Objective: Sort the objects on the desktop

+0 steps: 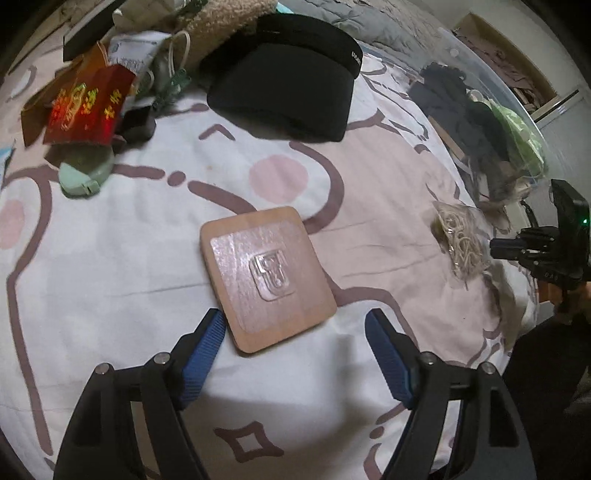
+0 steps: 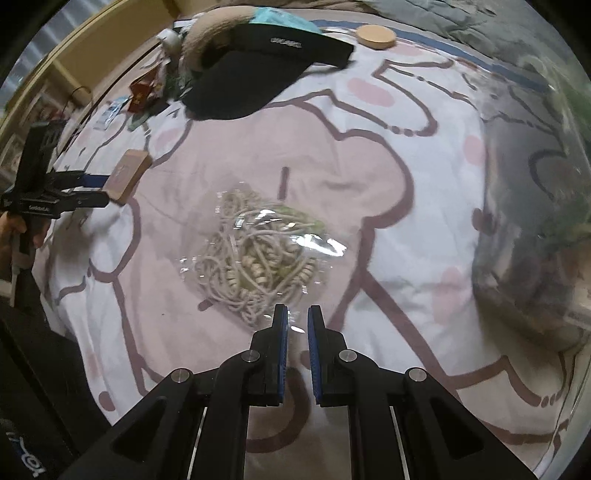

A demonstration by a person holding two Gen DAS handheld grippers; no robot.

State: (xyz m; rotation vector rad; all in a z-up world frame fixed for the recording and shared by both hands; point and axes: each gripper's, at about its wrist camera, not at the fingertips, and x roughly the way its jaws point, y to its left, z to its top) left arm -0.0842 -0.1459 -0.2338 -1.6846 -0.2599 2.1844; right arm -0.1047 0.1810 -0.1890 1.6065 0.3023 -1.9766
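A square wooden board (image 1: 266, 277) with a clear stick-on hook on its face lies flat on the pink-and-white sheet (image 1: 110, 258). My left gripper (image 1: 295, 325) stands open over the board's near corner, and its left blue pad is at the board's edge without clamping it. From the right wrist view the board (image 2: 127, 175) sits just ahead of the left gripper (image 2: 99, 192). A clear bag of beige cord (image 2: 255, 258) lies in the middle. My right gripper (image 2: 297, 317) is shut, its tips at the bag's near edge; I cannot tell whether plastic is pinched.
A black visor cap (image 1: 288, 92) lies beyond the board. A red envelope (image 1: 85, 107), a small black box (image 1: 138, 123) and a mint case (image 1: 83, 177) crowd the far left. A clear storage bin (image 2: 535, 221) holding clothes stands right. A round wooden disc (image 2: 375, 36) lies far back.
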